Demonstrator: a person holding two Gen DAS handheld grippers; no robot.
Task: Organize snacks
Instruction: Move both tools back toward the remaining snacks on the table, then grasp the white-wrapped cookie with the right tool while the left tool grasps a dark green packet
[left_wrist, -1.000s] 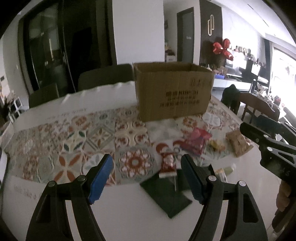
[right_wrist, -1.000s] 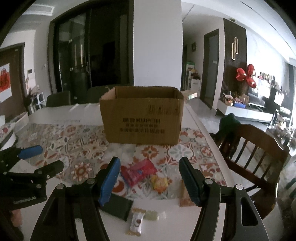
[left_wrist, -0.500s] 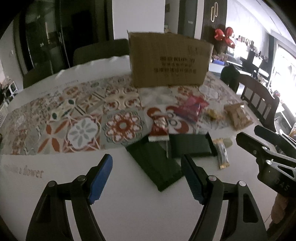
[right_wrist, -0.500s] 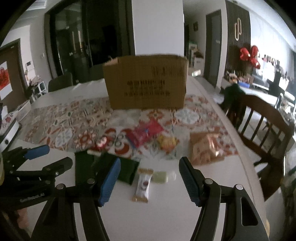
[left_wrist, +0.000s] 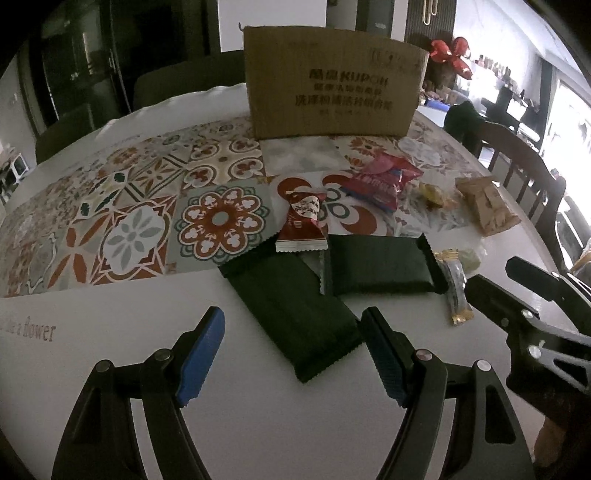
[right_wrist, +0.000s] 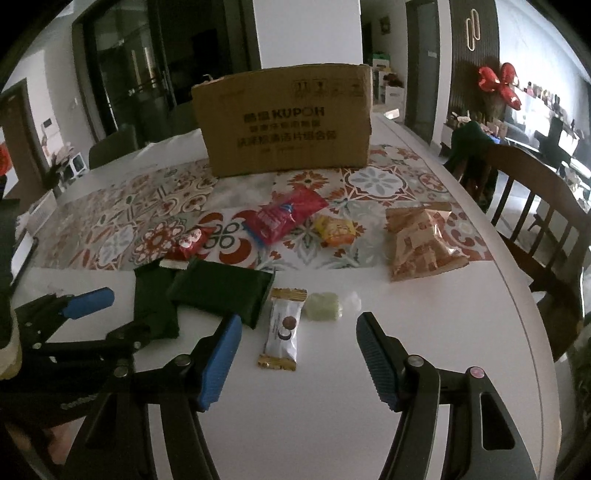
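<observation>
The snacks lie scattered on the white table (right_wrist: 424, 332) in front of the cardboard box (right_wrist: 284, 125): two dark green packets (left_wrist: 295, 310), a red pouch (left_wrist: 304, 221), a small silver-and-gold bar (right_wrist: 282, 328). Both tongs have dropped lower and tipped down towards them within the last second, so picking looks about to begin. The left gripper (left_wrist: 293, 354) gapes empty, one green packet just ahead between its tips. The right gripper (right_wrist: 297, 362) hangs open too, the little bar between its blue pads (right_wrist: 219, 363), untouched.
</observation>
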